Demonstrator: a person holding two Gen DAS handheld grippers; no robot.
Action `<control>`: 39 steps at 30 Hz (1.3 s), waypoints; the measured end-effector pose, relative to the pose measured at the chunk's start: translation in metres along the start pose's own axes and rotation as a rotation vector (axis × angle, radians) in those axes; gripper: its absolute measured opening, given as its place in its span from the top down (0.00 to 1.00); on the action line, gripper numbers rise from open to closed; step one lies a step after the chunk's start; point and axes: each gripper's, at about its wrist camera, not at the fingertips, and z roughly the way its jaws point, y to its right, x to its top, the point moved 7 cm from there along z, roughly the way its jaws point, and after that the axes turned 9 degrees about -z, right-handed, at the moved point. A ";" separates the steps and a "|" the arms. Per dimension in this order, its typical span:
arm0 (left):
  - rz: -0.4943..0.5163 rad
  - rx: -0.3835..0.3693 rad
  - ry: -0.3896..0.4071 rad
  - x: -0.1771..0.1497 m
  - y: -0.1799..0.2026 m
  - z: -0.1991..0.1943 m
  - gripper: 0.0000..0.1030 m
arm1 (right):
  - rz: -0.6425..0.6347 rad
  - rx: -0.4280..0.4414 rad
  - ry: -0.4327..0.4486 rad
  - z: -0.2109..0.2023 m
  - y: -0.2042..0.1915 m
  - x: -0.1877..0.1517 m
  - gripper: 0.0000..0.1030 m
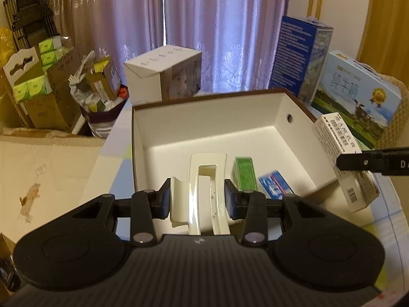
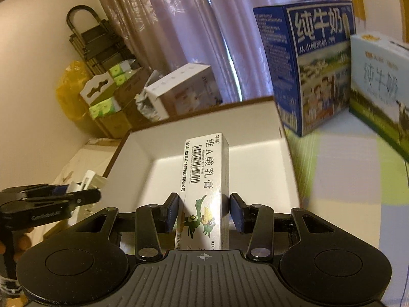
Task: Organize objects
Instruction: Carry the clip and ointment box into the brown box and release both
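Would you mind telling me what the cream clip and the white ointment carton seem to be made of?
Cream clip: apparently hard glossy plastic, given the bright highlight streak along it. Ointment carton: likely thin printed cardboard with a light sheen, showing folded edges, a barcode and a printed cartoon.

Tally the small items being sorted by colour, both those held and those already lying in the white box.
Cream: 1, hair claw clip in the left gripper
White: 1, ointment carton in the right gripper
Green: 1, small box in the white box
Blue: 1, small box beside it
Total: 4

White ointment carton (image 2: 204, 179) above open box (image 2: 255, 117)
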 end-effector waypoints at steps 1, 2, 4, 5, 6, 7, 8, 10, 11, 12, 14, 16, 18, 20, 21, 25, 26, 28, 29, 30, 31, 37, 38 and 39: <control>0.000 0.004 0.002 0.005 0.000 0.005 0.66 | -0.006 -0.011 -0.004 0.007 0.004 0.006 0.61; 0.000 0.007 0.003 0.011 -0.001 0.010 0.66 | -0.007 -0.020 -0.008 0.013 0.008 0.010 0.61; -0.002 0.010 0.006 0.018 -0.001 0.019 0.66 | -0.009 -0.036 -0.017 0.026 0.014 0.018 0.61; -0.003 0.013 0.006 0.022 -0.001 0.023 0.66 | -0.013 -0.043 -0.023 0.032 0.018 0.021 0.61; -0.003 0.015 0.006 0.025 -0.002 0.028 0.66 | -0.017 -0.048 -0.027 0.038 0.023 0.022 0.61; -0.003 0.016 0.004 0.028 -0.002 0.033 0.66 | -0.024 -0.057 -0.035 0.046 0.026 0.024 0.61; -0.003 0.017 0.001 0.030 -0.002 0.037 0.66 | -0.028 -0.064 -0.043 0.051 0.029 0.026 0.61; -0.006 0.019 -0.010 0.033 -0.002 0.048 0.66 | -0.033 -0.077 -0.061 0.063 0.035 0.027 0.61; -0.008 0.019 -0.015 0.034 -0.003 0.052 0.66 | -0.037 -0.083 -0.070 0.068 0.038 0.026 0.61; -0.009 0.020 -0.021 0.034 -0.003 0.056 0.66 | -0.044 -0.092 -0.082 0.073 0.040 0.024 0.61; -0.012 0.022 -0.034 0.034 -0.004 0.065 0.66 | -0.068 -0.110 -0.111 0.085 0.044 0.019 0.61; -0.016 0.022 -0.048 0.032 -0.005 0.073 0.66 | -0.087 -0.132 -0.142 0.095 0.047 0.013 0.61; -0.019 0.023 -0.064 0.029 -0.006 0.080 0.66 | -0.101 -0.149 -0.168 0.103 0.050 0.006 0.61; -0.023 0.025 -0.077 0.025 -0.006 0.086 0.66 | -0.146 -0.161 -0.161 0.107 0.049 0.002 0.61; -0.025 0.026 -0.083 0.024 -0.006 0.089 0.66 | -0.166 -0.165 -0.163 0.109 0.048 0.001 0.61; -0.030 0.024 -0.111 0.019 -0.005 0.099 0.66 | -0.161 -0.194 -0.152 0.114 0.051 0.005 0.61; -0.030 0.025 -0.115 0.018 -0.005 0.101 0.66 | -0.150 -0.193 -0.150 0.114 0.053 0.007 0.61; -0.029 0.028 -0.122 0.016 -0.004 0.104 0.66 | -0.124 -0.181 -0.143 0.111 0.053 0.008 0.61; -0.030 0.028 -0.125 0.016 -0.005 0.105 0.66 | -0.116 -0.172 -0.138 0.108 0.053 0.008 0.61; -0.031 0.028 -0.127 0.015 -0.005 0.106 0.66 | -0.113 -0.166 -0.138 0.106 0.052 0.009 0.61; -0.033 0.028 -0.130 0.015 -0.005 0.107 0.66 | -0.114 -0.164 -0.139 0.105 0.051 0.009 0.61; -0.038 0.019 -0.147 0.015 -0.003 0.111 0.62 | -0.081 -0.131 -0.120 0.087 0.042 0.005 0.60; -0.042 0.017 -0.149 0.015 -0.002 0.110 0.50 | -0.074 -0.123 -0.119 0.084 0.040 0.005 0.60; -0.046 0.018 -0.146 0.016 -0.002 0.109 0.42 | -0.068 -0.117 -0.117 0.081 0.038 0.005 0.60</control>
